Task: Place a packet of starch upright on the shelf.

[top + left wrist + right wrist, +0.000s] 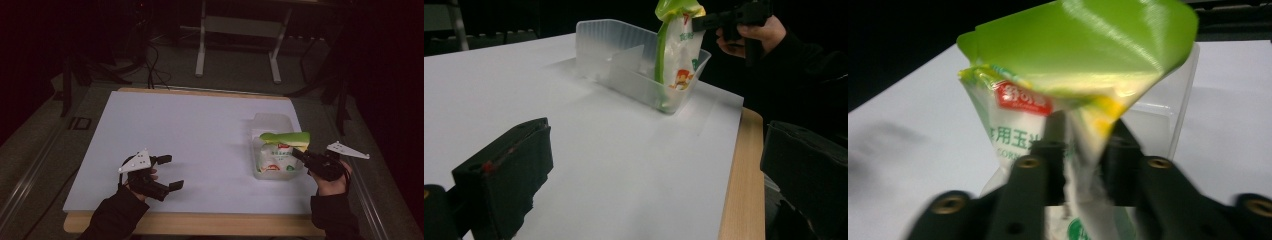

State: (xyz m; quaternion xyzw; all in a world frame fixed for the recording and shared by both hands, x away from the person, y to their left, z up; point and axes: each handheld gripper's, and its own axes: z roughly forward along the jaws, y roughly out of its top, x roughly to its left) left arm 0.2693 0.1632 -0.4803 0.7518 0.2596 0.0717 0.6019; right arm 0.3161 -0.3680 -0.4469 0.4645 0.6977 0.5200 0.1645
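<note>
Pouch (280,152) stands upright in the tub's (272,121) near compartment; right gripper (1080,165) pinches its upper part. Soft, light, crinkly film (likely slippery) — best held near the top seal. Left gripper (167,172) idle, jaws apart.

A wooden table (200,225) carries a large white sheet (190,135) that covers nearly all of its top; bare wood shows as a strip along the near edge, under both forearms. A clear plastic bin (272,122) stands directly on the sheet, just ahead of the right gripper (300,154) and well off to the side of the left gripper (167,172). The sheet under and ahead of the left gripper is bare.
</note>
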